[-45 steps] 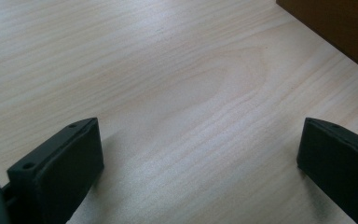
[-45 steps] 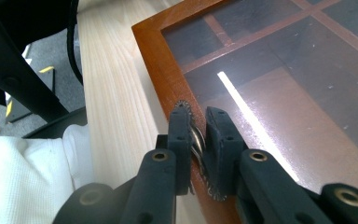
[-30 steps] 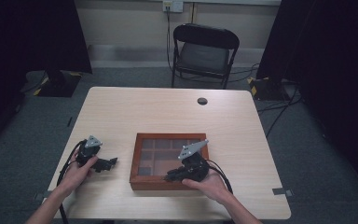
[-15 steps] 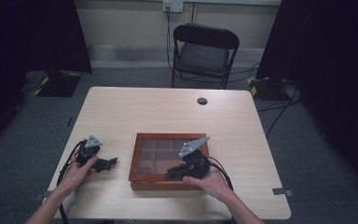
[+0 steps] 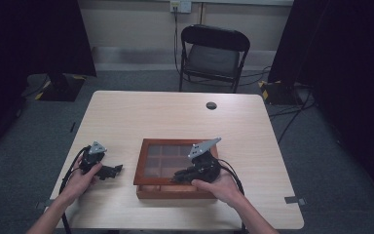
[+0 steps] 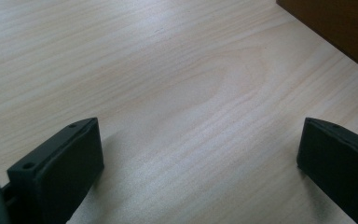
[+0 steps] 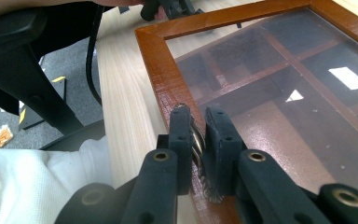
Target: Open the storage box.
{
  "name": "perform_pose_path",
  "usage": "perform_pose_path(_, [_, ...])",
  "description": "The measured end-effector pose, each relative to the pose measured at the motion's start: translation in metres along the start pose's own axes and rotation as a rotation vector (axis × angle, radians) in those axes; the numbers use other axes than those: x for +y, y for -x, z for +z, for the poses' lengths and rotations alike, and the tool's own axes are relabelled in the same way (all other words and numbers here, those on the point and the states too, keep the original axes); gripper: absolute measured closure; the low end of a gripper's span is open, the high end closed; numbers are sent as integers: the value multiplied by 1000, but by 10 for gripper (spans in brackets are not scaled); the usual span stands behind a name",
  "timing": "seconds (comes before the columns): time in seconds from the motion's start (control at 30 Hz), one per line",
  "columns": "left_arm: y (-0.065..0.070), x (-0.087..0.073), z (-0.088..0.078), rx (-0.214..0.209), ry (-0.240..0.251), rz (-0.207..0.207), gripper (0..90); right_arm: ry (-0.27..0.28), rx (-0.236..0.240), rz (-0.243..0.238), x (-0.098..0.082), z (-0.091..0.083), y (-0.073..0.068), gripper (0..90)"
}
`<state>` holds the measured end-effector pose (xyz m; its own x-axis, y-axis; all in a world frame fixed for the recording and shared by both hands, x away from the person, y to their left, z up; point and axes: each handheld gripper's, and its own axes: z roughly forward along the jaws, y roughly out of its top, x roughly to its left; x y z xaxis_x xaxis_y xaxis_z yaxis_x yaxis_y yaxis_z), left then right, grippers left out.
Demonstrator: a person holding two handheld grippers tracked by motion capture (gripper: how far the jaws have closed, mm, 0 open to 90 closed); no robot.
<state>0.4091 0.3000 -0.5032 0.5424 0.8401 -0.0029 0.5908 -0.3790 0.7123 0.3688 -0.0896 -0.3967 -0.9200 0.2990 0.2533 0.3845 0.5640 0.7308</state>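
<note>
Little has moved since the earlier frame: both hands stay put. Right gripper (image 5: 179, 176), at the near edge of the wooden box (image 5: 148, 191) on the bench (image 5: 141, 112), has its fingers (image 7: 182, 135) nearly closed on a small twisted metal latch (image 7: 198, 144), probably the lid's catch. Left gripper (image 5: 119, 168) rests wide open, empty. The shiny, thin latch could slip out if pulled askew, dropping the glass-paned lid.

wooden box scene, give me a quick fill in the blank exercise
1. The right tongs are shut on a twisted ____ piece at the wooden box frame.
2. The box lid is a pane of ____.
3. The left tongs stand ____ over the bare table.

Missing words: metal; glass; open
</note>
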Motion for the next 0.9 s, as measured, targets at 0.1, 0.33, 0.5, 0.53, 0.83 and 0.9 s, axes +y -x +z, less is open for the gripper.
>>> perform_pose_path(0.1, [0,0,0,0,0,-1,0,7,3,-2,3,-2,1,815])
perform_pose_path(0.33, [0,0,0,0,-1,0,0,-1,4,-6,10,-7,2,816])
perform_pose_path(0.5, [0,0,0,-1,-1,-1,0,-1,3,-6,14,-9,2,816])
perform_pose_path(0.53, [0,0,0,0,-1,0,0,2,4,-7,15,-10,2,816])
perform_pose_path(0.83, [0,0,0,-1,0,-1,0,14,5,-1,24,-17,5,817])
perform_pose_path(0.9, [0,0,0,-1,0,-2,0,13,2,-4,26,-19,5,817])
